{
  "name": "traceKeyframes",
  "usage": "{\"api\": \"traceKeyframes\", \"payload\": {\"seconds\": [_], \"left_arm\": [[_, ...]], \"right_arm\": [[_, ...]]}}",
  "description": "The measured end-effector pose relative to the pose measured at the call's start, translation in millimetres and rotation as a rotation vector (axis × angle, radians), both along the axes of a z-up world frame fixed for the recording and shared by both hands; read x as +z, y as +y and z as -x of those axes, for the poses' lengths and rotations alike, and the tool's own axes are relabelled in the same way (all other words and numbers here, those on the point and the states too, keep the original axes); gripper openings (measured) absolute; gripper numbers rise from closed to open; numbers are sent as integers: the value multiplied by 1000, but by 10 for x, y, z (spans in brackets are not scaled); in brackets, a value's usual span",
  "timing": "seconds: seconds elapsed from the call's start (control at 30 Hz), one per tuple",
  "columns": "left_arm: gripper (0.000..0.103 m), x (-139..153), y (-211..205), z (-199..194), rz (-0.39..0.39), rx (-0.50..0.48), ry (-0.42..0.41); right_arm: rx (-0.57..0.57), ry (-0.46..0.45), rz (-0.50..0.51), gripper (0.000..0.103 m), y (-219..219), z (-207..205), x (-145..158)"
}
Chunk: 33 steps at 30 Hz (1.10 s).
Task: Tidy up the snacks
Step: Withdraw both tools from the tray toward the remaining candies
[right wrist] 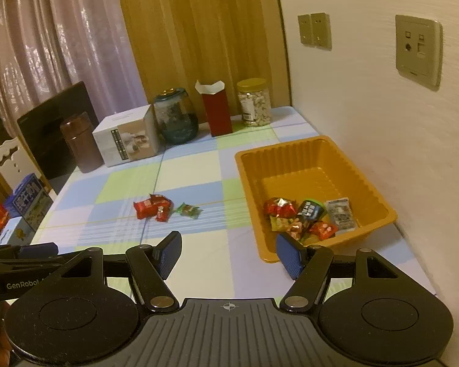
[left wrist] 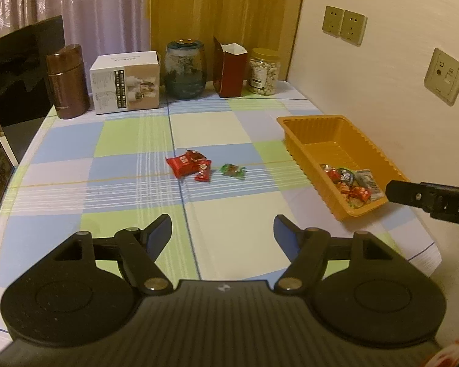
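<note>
Orange plastic marks the goal in the left wrist view: the ribbed tray [left wrist: 336, 140] sits at the right of the checked tablecloth [left wrist: 122, 140], with several wrapped snacks already piled in its near end. The left gripper [left wrist: 222, 229] hangs over bare cloth, its tongs apart and empty. Ahead, near the table's middle, lie the red packets [left wrist: 189, 165] in a small cluster, and just right of them a green-wrapped candy [left wrist: 233, 170], apart from the others. A black finger of the right gripper [left wrist: 428, 198] pokes in beside the tray's near corner.

From the right wrist view, the right gripper [right wrist: 228, 252] also stands apart with nothing between its pads, its right pad just in front of the tray's near rim. The loose pieces lie to the tray's left.

The likely step is fetching a loose snack. The green candy looks easiest — it lies alone, so the tongs can straddle it and pinch the body rather than the crinkly ends.
</note>
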<state>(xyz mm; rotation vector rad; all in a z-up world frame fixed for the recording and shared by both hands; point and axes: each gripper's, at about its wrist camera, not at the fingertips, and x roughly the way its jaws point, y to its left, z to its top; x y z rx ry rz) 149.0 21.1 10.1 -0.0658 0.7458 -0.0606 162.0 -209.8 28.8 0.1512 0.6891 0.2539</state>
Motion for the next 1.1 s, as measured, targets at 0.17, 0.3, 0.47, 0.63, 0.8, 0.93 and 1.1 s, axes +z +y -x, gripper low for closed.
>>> {"api": "traceKeyframes", "payload": {"seconds": [0.17, 0.3, 0.47, 0.63, 0.8, 0.93, 1.1], "left_arm": [[71, -14, 77, -5, -16, -12, -9], [71, -37, 157, -58, -27, -12, -10], [71, -98, 290, -165, -36, -21, -11], [71, -225, 456, -378, -64, -39, 2], [70, -393, 602, -676, -93, -61, 7], [70, -578, 664, -960, -131, -86, 11], [69, -836, 693, -1300, -183, -137, 13]], "right_arm": [[20, -4, 1, 68, 100, -24, -8], [42, 2, 1, 68, 204, -79, -59], [56, 1, 18, 68, 327, -192, -135], [86, 11, 23, 68, 476, -387, -257], [122, 16, 35, 68, 648, -647, -437], [134, 29, 38, 68, 748, -884, -626], [151, 38, 57, 68, 861, -1194, -879]]}}
